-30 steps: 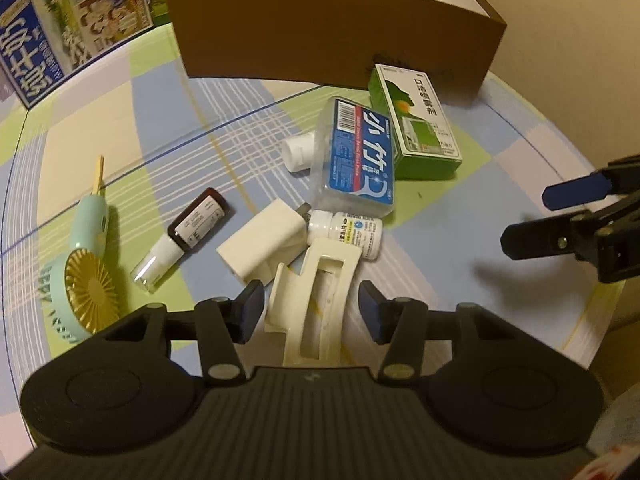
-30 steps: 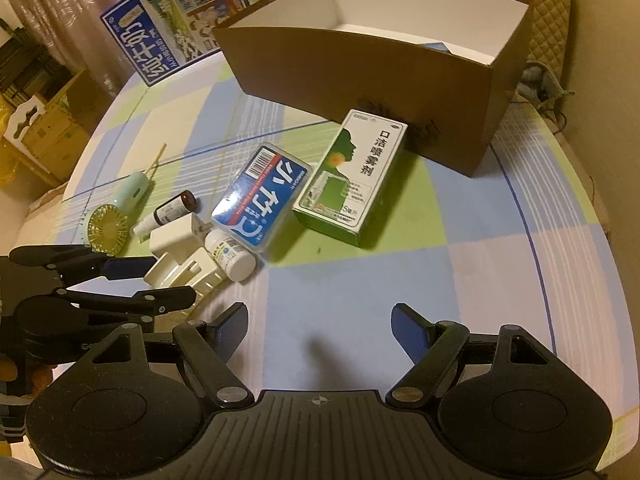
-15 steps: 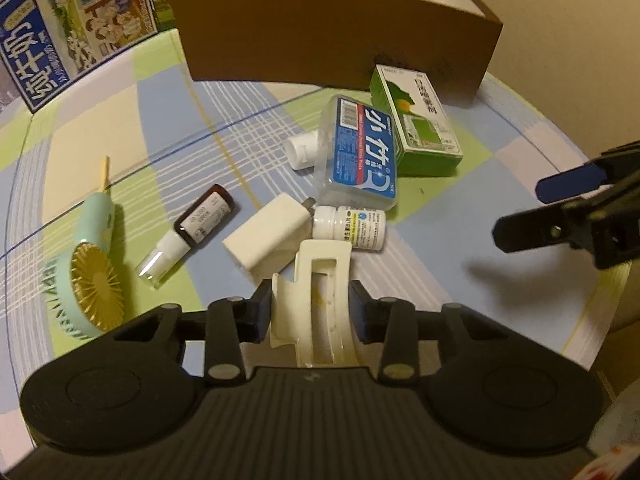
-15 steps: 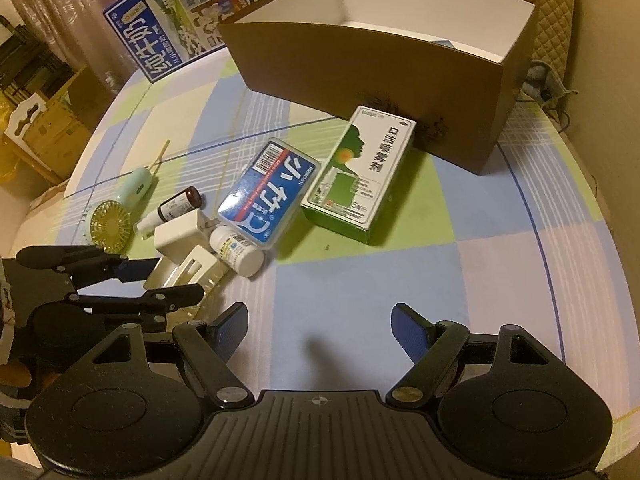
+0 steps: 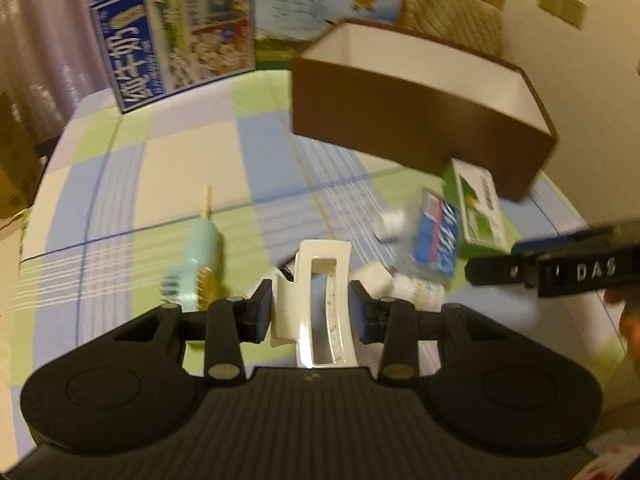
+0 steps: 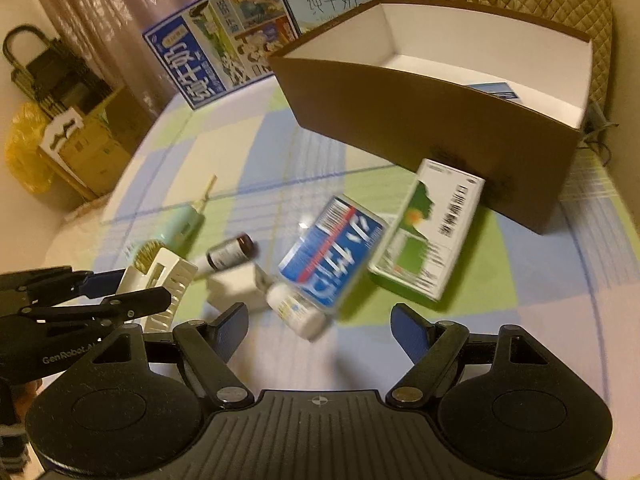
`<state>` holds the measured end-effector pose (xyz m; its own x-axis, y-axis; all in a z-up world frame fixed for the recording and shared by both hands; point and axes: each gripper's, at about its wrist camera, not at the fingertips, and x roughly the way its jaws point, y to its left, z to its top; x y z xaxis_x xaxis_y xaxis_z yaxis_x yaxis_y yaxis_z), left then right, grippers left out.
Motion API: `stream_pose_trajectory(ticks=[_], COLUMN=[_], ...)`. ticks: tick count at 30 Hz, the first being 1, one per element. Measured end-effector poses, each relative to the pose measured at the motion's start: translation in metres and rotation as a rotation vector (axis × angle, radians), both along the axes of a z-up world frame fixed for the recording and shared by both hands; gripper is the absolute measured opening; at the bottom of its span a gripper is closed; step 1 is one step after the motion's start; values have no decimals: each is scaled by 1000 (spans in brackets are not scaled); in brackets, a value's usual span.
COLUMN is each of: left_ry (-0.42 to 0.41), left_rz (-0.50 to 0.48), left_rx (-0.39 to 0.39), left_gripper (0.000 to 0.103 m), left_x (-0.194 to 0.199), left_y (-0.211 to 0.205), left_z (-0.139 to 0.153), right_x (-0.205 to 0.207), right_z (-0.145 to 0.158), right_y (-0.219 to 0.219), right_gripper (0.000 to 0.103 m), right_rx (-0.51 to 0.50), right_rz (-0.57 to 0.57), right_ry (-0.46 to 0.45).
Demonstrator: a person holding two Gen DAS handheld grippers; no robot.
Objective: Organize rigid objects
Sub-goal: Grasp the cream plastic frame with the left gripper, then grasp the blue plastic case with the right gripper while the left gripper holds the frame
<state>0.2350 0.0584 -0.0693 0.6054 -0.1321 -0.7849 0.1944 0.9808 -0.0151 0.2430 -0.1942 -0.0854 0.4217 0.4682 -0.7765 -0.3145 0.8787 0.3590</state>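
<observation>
My left gripper (image 5: 312,312) is shut on a cream hair claw clip (image 5: 320,280) and holds it lifted above the checked tablecloth. The right wrist view shows the same left gripper (image 6: 120,292) at lower left with the clip (image 6: 168,280) between its pads. My right gripper (image 6: 320,328) stands open, nothing between its fingers, just short of a small white pill bottle (image 6: 296,312). Behind that bottle lie a blue-labelled clear bottle (image 6: 332,256) and a green and white carton (image 6: 428,236). An open brown box (image 6: 420,128) with a white inside stands at the back.
A mint hand fan (image 5: 196,264), a dark brown dropper bottle (image 6: 230,254) and a white block (image 6: 236,288) lie on the cloth (image 5: 160,184). Two milk cartons (image 5: 176,36) stand at the far edge. The right gripper (image 5: 560,268) reaches in from the right.
My left jaws closed on the hair clip and lifted it off the cloth, tilting the view up toward the box. The right gripper moved closer to the bottles and stayed open.
</observation>
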Motion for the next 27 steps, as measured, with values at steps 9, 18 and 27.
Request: stream_pose_trajectory(ticks=[9, 18, 27], left_ry=[11, 52, 66], left_rz=[52, 45, 35], left_rx=[-5, -4, -3], left_gripper=[35, 35, 35], left_x=[30, 51, 59], left_y=[8, 11, 14], left_z=[3, -8, -12], right_x=[28, 48, 55], right_z=[-22, -38, -47], right_y=[5, 6, 9], right_gripper=[72, 65, 55], right_rx=[102, 137, 131], right_rz=[-144, -246, -287], right_ry=[127, 195, 214])
